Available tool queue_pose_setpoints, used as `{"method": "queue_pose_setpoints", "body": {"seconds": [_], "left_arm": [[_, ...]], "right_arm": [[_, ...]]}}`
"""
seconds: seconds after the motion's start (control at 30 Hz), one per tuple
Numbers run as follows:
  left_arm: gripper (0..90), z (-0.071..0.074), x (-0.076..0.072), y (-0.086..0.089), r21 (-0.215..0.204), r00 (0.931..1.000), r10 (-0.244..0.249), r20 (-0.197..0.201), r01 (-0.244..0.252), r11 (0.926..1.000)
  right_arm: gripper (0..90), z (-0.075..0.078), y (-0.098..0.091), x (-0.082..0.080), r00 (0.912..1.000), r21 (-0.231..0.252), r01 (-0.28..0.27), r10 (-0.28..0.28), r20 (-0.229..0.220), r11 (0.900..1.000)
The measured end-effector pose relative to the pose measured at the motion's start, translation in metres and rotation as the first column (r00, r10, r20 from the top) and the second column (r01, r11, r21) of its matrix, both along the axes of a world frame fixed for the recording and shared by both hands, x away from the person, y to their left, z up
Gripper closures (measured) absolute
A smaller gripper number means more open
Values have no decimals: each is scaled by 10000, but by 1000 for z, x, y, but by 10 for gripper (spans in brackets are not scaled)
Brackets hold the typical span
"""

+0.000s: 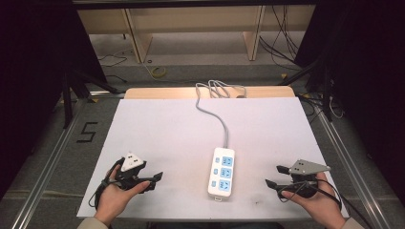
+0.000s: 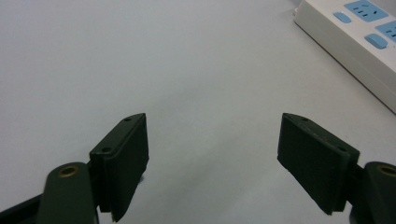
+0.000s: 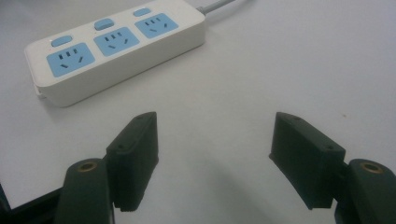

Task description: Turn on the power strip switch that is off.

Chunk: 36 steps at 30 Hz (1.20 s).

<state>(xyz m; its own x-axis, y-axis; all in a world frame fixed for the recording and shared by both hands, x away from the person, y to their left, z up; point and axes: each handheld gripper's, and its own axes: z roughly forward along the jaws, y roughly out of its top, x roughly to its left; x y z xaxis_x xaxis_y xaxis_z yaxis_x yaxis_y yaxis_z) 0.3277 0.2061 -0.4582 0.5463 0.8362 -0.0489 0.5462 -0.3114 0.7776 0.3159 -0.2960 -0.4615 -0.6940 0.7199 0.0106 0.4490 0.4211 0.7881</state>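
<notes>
A white power strip point(image 1: 221, 172) with three blue sockets and blue switches lies near the front middle of the white table point(image 1: 167, 129), its grey cable point(image 1: 217, 112) running to the far edge. It also lies at the top right of the left gripper view as the power strip point(image 2: 355, 28) and at the top left of the right gripper view as the power strip point(image 3: 112, 46). My left gripper point(image 1: 155, 180) rests left of the strip, open and holding nothing point(image 2: 212, 163). My right gripper point(image 1: 274, 176) rests right of the strip, open and holding nothing point(image 3: 215, 158).
The cable's slack point(image 1: 219, 89) is coiled at the table's far edge. A wooden frame point(image 1: 191, 28) stands on the floor beyond. Metal rails point(image 1: 47, 157) run along both sides of the table. A "5" mark point(image 1: 87, 132) sits on the floor at left.
</notes>
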Motion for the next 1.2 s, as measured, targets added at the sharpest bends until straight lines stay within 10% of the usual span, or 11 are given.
{"method": "queue_pose_setpoints", "body": {"seconds": [0.5,0.83,1.2], "left_arm": [[244,-2,0,1,351,10000,11,-53,-10,9994],[259,-2,1,1,548,10000,-77,-16,78,9985],[265,-2,1,0,638,10000,-72,-15,72,9979]], "right_arm": [[457,6,0,-1,9992,23,24,-25,406,10000],[876,16,2,-2,9942,-425,-120,165,1061,9990],[900,18,12,1,9952,-474,-403,443,878,9981]]}}
